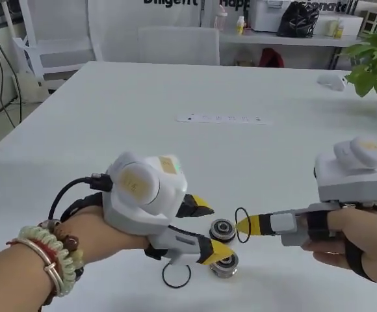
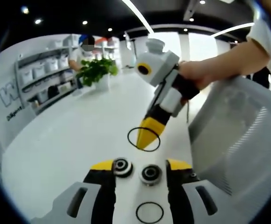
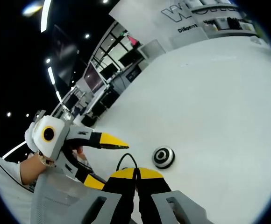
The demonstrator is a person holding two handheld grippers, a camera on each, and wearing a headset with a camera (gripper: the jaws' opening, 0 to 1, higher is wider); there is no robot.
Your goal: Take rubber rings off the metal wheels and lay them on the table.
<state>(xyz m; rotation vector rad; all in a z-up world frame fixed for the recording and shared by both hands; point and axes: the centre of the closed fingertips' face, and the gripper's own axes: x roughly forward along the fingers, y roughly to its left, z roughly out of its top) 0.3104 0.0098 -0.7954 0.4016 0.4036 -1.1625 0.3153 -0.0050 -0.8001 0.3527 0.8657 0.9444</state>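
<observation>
Landmark: the far wheel (image 1: 222,229), the one of the two metal wheels that lies farther from the person on the white tabletop (image 1: 175,130).
Right tongs (image 1: 241,225): closed, pinching a black rubber ring (image 2: 128,138) at their yellow tips, just right of the far wheel.
Held ring: it stands upright and, by my judgement, is clear of the tabletop. Its hoop hangs between the tips and the far wheel, not around it.
Left tongs (image 1: 212,229): open and gripping nothing, jaws spread to the left of the far wheel, one tip beyond it and one on its near side.
Near wheel (image 1: 224,265): just nearer the person than the far wheel, by the left tongs' nearer tip. Whether they touch, I cannot tell.
Laid ring (image 1: 176,286): flat on the tabletop, near-left of the far wheel, past the near wheel.
Rings on the wheels: too small to tell.
Deciding relation: the right tongs carry the ring, so the laying falls to them. Bare tabletop lies right of and beyond the far wheel. The hoop should tip from upright to flat away from the far wheel, so it does not drape over it.
</observation>
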